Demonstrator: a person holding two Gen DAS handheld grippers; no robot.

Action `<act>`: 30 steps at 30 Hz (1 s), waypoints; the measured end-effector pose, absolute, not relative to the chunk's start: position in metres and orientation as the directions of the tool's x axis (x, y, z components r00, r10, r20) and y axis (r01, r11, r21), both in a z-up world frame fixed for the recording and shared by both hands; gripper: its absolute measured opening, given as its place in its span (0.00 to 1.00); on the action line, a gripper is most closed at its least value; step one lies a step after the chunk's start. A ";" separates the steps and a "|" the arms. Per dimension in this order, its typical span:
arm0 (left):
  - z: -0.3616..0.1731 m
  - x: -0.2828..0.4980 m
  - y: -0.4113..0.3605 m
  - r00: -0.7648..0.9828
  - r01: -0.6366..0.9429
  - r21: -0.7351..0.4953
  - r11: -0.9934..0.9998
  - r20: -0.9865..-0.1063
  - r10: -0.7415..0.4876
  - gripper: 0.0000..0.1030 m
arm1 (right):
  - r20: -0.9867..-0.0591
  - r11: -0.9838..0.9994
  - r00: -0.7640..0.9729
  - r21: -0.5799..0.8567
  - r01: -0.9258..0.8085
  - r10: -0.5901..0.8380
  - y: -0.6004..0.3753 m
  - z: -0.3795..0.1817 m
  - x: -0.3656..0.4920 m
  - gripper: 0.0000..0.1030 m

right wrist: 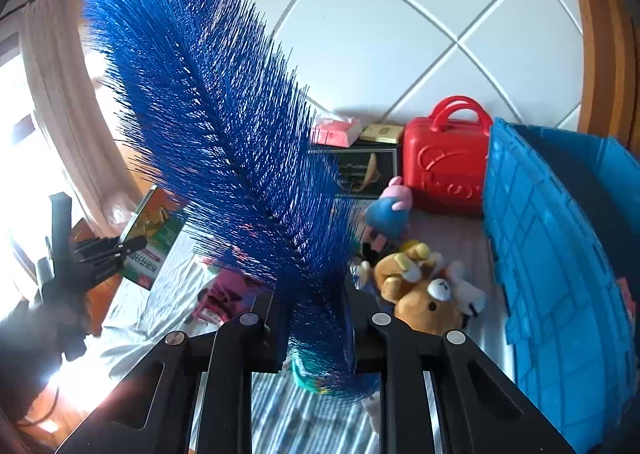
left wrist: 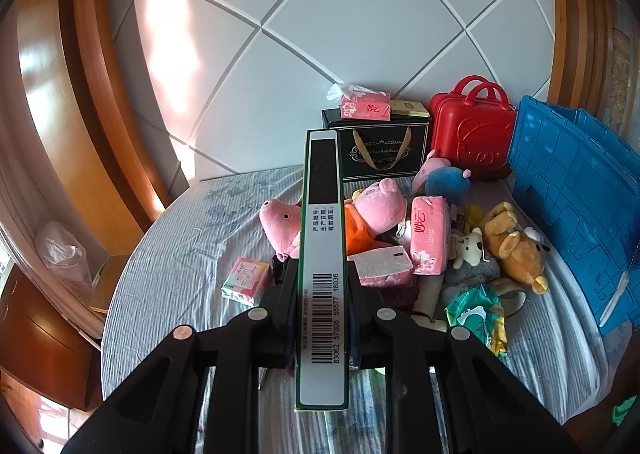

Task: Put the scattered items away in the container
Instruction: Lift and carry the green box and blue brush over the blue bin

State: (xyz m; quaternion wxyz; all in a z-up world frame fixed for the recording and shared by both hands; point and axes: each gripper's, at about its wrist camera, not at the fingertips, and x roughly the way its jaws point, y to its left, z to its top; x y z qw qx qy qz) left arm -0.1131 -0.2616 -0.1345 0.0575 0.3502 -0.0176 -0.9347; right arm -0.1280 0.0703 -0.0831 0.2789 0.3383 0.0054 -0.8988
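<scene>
Left wrist view: your left gripper [left wrist: 322, 286] is clamped on a slim green-edged carton [left wrist: 323, 266], pads pressing its two broad faces, barcode edge up. Its long axis runs straight out along the fingers, away from the camera, over the striped bedsheet [left wrist: 168, 254]. Below and beyond it sits the pile: pink pig plush [left wrist: 376, 210], pink tissue pack [left wrist: 430, 240], brown bear plush [left wrist: 516, 246]. The blue crate [left wrist: 576, 206] stands on the bed at far right, its ribbed wall facing you, well apart from the carton, with the pile between. So the carton needs to go right, and probably turn so it clears the rim end-on.

Right wrist view: your right gripper [right wrist: 316, 318] is closed on the base of a blue bristle brush [right wrist: 224, 126], whose stem slants up and to the left, away from the crate. The blue crate [right wrist: 560, 254] is just right of these fingers, open top visible. The right hand looks nearer, so the brush likely drops first; swing its tip right. The red toy suitcase [right wrist: 446, 166] stands behind, beside the crate.
</scene>
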 end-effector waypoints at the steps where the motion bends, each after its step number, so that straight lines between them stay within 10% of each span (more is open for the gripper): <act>1: -0.132 -0.114 -0.258 -0.750 0.095 0.075 -0.993 -0.650 -0.120 0.19 | -0.608 -0.847 -0.621 0.179 0.501 -0.495 0.076 -0.081 -0.130 0.18; 30: -0.055 -0.172 -0.095 -0.833 0.023 0.102 -0.995 -0.548 -0.075 0.19 | -0.503 -0.870 -0.715 0.197 0.452 -0.486 0.235 -0.005 -0.161 0.16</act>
